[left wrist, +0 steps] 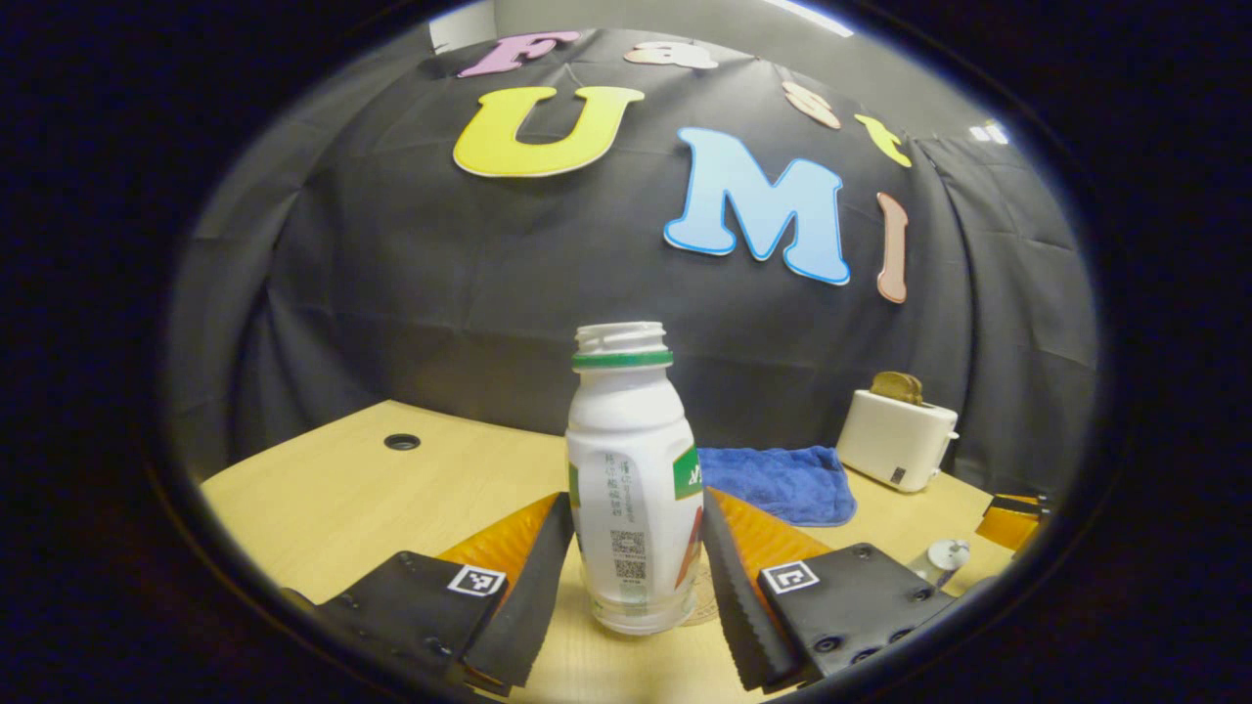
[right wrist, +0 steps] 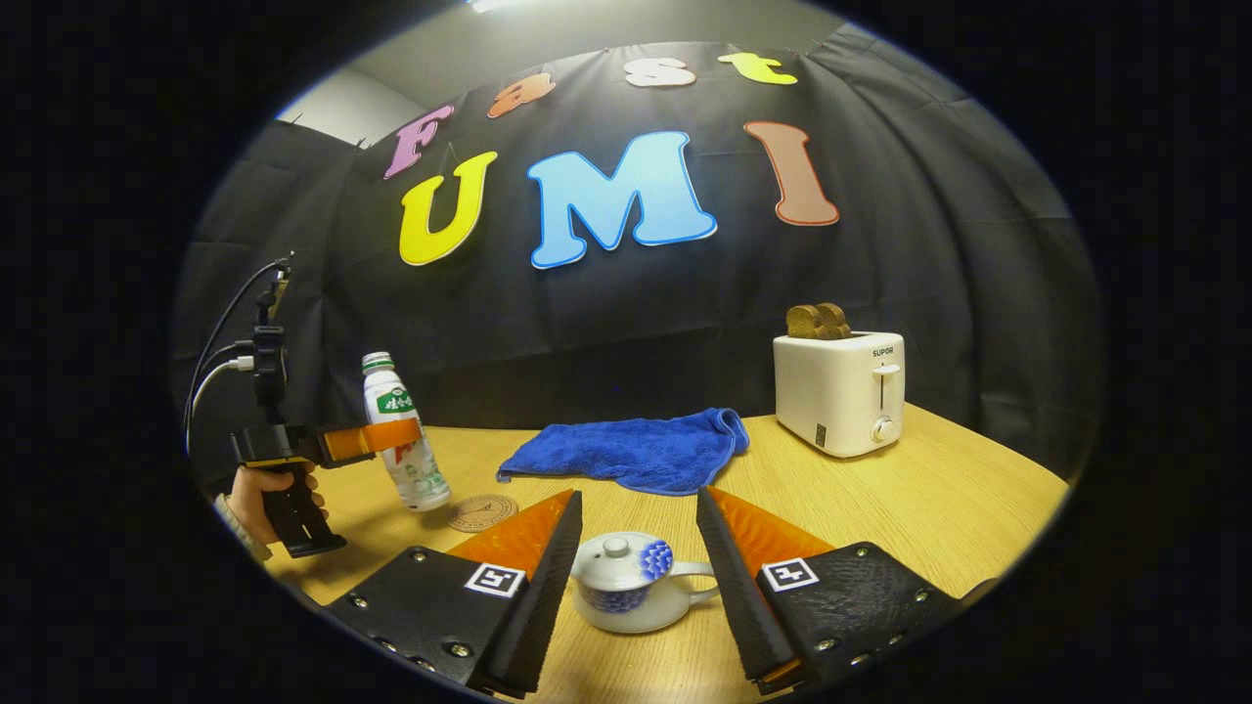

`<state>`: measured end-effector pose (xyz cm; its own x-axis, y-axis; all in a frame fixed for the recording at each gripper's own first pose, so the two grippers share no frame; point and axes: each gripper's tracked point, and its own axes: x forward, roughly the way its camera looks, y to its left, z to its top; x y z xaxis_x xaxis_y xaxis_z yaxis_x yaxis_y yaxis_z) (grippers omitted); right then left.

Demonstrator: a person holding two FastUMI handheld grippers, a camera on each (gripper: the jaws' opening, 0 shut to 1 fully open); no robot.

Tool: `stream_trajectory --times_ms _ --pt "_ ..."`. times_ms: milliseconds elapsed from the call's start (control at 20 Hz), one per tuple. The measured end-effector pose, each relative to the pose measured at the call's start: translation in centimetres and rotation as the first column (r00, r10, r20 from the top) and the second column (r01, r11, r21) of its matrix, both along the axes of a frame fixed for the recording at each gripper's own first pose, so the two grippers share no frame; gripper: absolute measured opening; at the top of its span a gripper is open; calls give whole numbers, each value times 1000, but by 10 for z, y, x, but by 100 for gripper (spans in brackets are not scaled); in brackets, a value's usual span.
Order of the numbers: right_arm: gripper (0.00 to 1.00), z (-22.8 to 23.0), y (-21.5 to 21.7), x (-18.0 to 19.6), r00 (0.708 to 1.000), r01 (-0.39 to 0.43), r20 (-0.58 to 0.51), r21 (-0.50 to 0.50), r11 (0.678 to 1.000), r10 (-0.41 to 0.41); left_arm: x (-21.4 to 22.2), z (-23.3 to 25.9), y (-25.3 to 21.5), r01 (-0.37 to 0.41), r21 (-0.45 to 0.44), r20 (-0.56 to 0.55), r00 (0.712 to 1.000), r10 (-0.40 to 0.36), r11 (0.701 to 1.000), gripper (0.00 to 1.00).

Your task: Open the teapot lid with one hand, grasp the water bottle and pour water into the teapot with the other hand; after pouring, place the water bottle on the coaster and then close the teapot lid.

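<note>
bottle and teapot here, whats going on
A person works two handheld tools. The left tool brackets the uncapped water bottle, which the right gripper view shows tilted beside the coaster; whether the fingers press it is unclear. The right tool hangs open around the teapot, lid still on.

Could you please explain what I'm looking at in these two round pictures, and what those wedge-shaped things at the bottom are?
A person holds a two-finger gripper in each hand; each carries a camera looking along its fingers, the wedges you see. In the left gripper view, the left gripper brackets an uncapped water bottle, tilted beside a coaster. In the right gripper view, the right gripper stands open around a lidded teapot. The wooden table also holds a blue cloth and a toaster.
</note>
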<state>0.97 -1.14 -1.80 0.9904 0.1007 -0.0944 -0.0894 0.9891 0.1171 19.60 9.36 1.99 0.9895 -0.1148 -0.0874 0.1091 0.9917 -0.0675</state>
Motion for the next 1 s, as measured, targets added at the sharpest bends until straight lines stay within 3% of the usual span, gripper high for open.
stream_trajectory --times_ms 350,800,850,1000 --pt "73 -1 -1 0 1000 0 -7 9 1000 0 23 -16 -34 39 63 -7 999 -39 997 85" --pt "73 -4 -1 1 1000 1 -14 5 1000 -1 27 -26 -44 47 86 -12 999 -46 995 85" --pt "73 -3 -1 1 1000 2 -14 5 1000 -2 26 -27 -45 46 85 -5 999 -45 995 81" --pt "73 -4 -2 1 1000 5 -14 8 1000 -5 27 -28 -47 55 79 0 998 -55 995 89"
